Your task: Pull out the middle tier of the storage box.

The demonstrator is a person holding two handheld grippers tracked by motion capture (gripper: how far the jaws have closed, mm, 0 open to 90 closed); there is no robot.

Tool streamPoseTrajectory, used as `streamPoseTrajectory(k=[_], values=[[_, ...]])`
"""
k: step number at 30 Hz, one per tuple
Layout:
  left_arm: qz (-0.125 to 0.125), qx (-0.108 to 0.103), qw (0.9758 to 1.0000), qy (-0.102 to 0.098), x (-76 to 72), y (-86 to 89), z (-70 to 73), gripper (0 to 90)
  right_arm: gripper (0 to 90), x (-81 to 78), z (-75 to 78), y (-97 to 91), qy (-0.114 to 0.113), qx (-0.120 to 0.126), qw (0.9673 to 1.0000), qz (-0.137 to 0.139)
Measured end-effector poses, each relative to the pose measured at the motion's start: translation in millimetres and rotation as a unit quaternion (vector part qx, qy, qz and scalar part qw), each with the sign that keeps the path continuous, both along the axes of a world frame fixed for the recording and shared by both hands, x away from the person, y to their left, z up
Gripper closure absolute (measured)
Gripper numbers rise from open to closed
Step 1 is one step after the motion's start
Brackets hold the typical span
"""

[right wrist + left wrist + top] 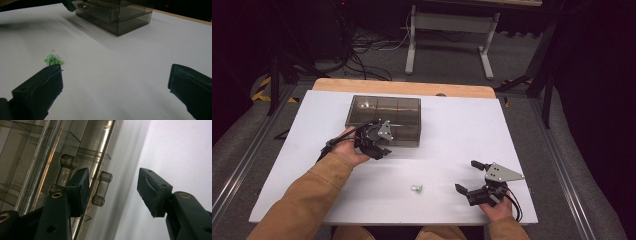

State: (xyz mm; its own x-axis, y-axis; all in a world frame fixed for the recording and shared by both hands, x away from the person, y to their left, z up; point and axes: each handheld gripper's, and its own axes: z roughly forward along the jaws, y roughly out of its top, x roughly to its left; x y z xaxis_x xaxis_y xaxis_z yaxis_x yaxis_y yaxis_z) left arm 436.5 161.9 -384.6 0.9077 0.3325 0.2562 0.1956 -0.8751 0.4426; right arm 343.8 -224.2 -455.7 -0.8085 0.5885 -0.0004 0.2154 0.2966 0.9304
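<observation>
Smoke-tinted plastic organiser box point(383, 120) sits toward the far middle of the white tabletop point(452, 130), and my left tool point(374, 141) is right up against its near wall. In the left gripper view I see the box's front wall point(50, 157) close up, with two small clear latches: one latch point(101, 188) lies in the gap between my jaws, just beside the left jaw, and the other latch point(63, 173) is partly behind that same jaw. The left tool's jaws stand partway apart; the right-hand pad point(152, 192) is clear of the box with bare tabletop behind it, so nothing is clamped. I cannot tell whether the left pad is touching the box wall or merely sitting in front of it.

My right tool point(470, 176) rests low near the front right of the tabletop, well apart from the box, with its jaws spread wide and nothing between them. A small green wrapped piece point(416, 188) lies on the tabletop between my two hands, nearer the front edge. In the right gripper view that piece point(53, 60) sits just beyond the tip of the left jaw, and the box point(117, 15) stands farther off at the top.
</observation>
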Motion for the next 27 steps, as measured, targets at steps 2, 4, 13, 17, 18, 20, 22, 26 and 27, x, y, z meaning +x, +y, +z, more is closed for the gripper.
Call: streamPoseTrajectory(k=[2,4,13,17,18,20,22,26,27], values=[[-0.002,0.001,1.0,-0.001,1.2,-0.8,-0.8,45.0,0.0,-0.1,0.0,0.0,0.0,0.0,1.0,0.0],[-0.002,0.003,1.0,-0.002,2.1,-1.6,-2.4,45.3,0.0,-0.2,0.1,0.0,0.0,0.001,1.0,0.0],[0.002,0.016,0.9998,-0.007,5.4,-7.6,-10.7,48.0,0.0,-0.1,0.2,-0.3,0.001,0.002,1.0,0.002],[0.003,0.02,0.9997,-0.014,6.1,-8.0,-11.5,51.3,0.0,-0.1,0.3,-0.4,0.001,0.003,1.0,0.003],[0.005,0.021,0.9996,-0.016,6.1,-7.9,-11.6,52.6,0.0,-0.1,0.3,-0.4,0.001,0.003,1.0,0.004],[0.008,0.024,0.9995,-0.019,6.1,-7.8,-11.5,56.0,0.0,-0.1,0.3,-0.3,0.001,0.003,1.0,0.004],[0.014,0.024,0.9993,-0.025,5.9,-7.2,-10.8,60.7,0.0,-0.1,0.3,-0.3,0.001,0.003,1.0,0.004],[0.017,0.022,0.9993,-0.024,6.3,-5.6,-10.1,66.0,0.0,-0.1,0.3,-0.4,0.001,0.004,1.0,0.005],[0.018,0.022,0.9993,-0.024,6.2,-5.6,-9.9,66.1,0.0,0.0,0.3,-0.5,0.001,0.004,1.0,0.005]])
